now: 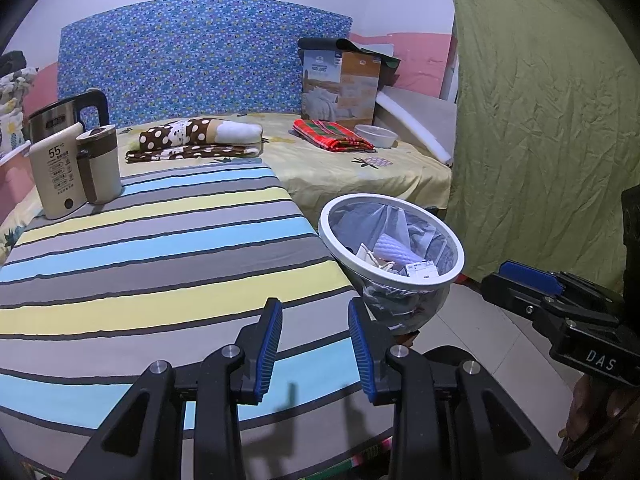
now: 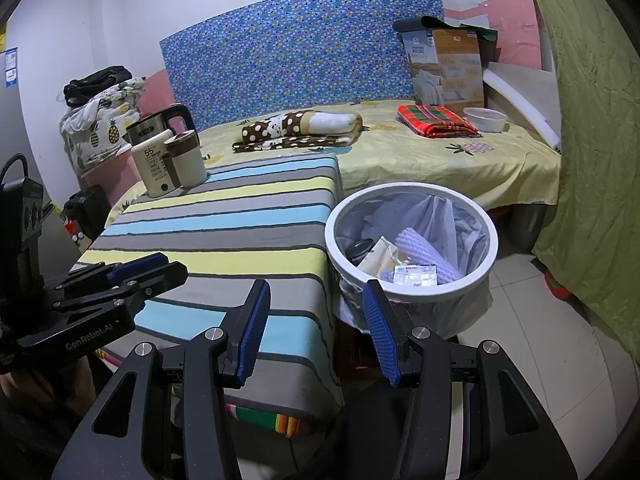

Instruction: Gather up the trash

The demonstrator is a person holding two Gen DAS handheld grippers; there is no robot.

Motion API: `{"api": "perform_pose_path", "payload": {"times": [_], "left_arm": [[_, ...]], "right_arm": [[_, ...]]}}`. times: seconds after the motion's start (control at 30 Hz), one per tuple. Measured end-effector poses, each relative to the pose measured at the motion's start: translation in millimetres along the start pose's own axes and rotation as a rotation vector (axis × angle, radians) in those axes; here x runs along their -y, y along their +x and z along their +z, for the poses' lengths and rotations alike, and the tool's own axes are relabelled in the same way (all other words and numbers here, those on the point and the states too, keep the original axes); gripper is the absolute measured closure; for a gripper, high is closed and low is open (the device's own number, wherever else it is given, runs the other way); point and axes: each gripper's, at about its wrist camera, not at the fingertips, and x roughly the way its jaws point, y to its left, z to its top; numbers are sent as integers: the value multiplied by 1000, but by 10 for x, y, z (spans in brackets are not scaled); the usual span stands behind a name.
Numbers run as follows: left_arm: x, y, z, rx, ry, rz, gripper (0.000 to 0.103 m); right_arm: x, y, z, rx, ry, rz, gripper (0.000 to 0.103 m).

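Sitting just beyond right hand-held gripper (image 2: 316, 332): trash bin (image 2: 412, 280).

Both views look forward along their own fingers, from low over the near end of the striped table (image 1: 160, 264), facing the blue patterned headboard (image 1: 200, 56) across the bed. The left wrist camera sits over the table's near right corner, with the white bin (image 1: 390, 236) off to its right and the right gripper (image 1: 528, 276) entering at its right edge. The right wrist camera hangs just past the table's right edge, closer to the bin (image 2: 412, 236), with the left gripper (image 2: 132, 268) at its left. Both share the table, bin, kettle (image 1: 60, 116) (image 2: 154, 124) and bed.
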Motion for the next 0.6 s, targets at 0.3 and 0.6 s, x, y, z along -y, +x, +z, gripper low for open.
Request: {"api": "perform_pose_path", "payload": {"times": [0.3, 0.6], "left_arm": [[5, 0, -15, -1, 1, 3, 69], [8, 0, -17, -5, 0, 4, 69]], "right_arm": [[-1, -1, -2, -1, 0, 0, 53], [3, 9, -12, -5, 3, -2, 53]]}}
